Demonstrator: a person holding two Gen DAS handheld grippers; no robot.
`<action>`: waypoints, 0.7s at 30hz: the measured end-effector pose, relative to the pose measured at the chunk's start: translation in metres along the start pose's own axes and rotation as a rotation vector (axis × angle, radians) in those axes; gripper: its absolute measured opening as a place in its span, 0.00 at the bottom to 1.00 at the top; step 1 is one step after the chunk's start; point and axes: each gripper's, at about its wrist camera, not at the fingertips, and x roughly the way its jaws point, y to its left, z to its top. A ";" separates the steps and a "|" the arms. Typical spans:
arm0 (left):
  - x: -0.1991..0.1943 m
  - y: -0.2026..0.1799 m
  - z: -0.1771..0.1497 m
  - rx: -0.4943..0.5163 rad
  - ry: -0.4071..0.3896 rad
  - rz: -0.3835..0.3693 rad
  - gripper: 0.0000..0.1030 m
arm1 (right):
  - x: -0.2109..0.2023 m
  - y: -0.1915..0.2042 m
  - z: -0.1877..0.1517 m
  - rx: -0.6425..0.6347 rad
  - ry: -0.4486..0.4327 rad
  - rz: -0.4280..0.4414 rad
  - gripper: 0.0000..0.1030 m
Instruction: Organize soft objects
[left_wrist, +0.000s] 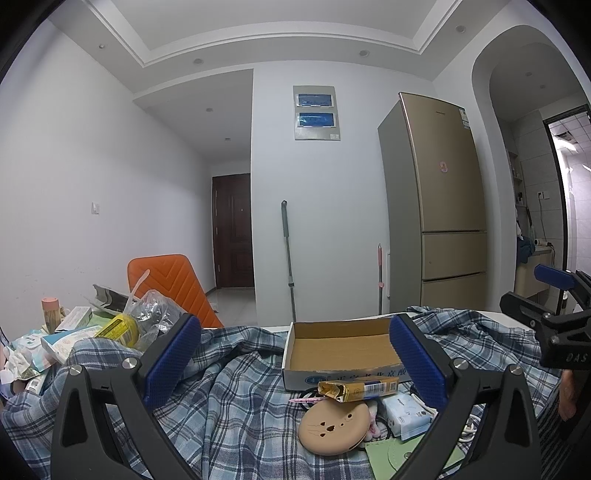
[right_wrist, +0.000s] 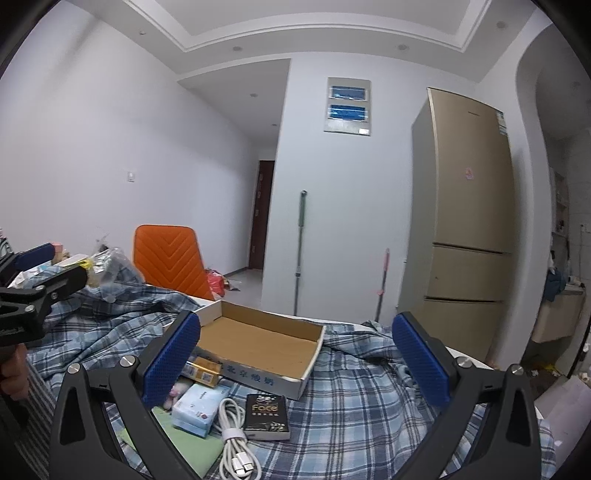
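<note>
Both spread wide and empty, right claw (right_wrist: 295, 360) nearer, tissue pack (right_wrist: 197, 408) just below-left, long axis running away toward box (right_wrist: 258, 341).

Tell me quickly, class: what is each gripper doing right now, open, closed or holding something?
Left gripper: open, holding nothing, above the plaid cloth.
Right gripper: open, holding nothing, in front of the empty cardboard box.
</note>
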 end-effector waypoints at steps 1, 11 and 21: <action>0.000 0.000 0.000 0.001 0.000 0.001 1.00 | -0.001 0.001 0.000 -0.003 -0.001 0.009 1.00; 0.003 0.000 0.001 0.002 0.009 0.004 1.00 | 0.001 0.012 0.000 -0.049 0.004 0.017 1.00; 0.001 -0.002 -0.002 0.010 -0.008 -0.024 1.00 | 0.003 0.009 0.001 -0.043 0.018 0.005 1.00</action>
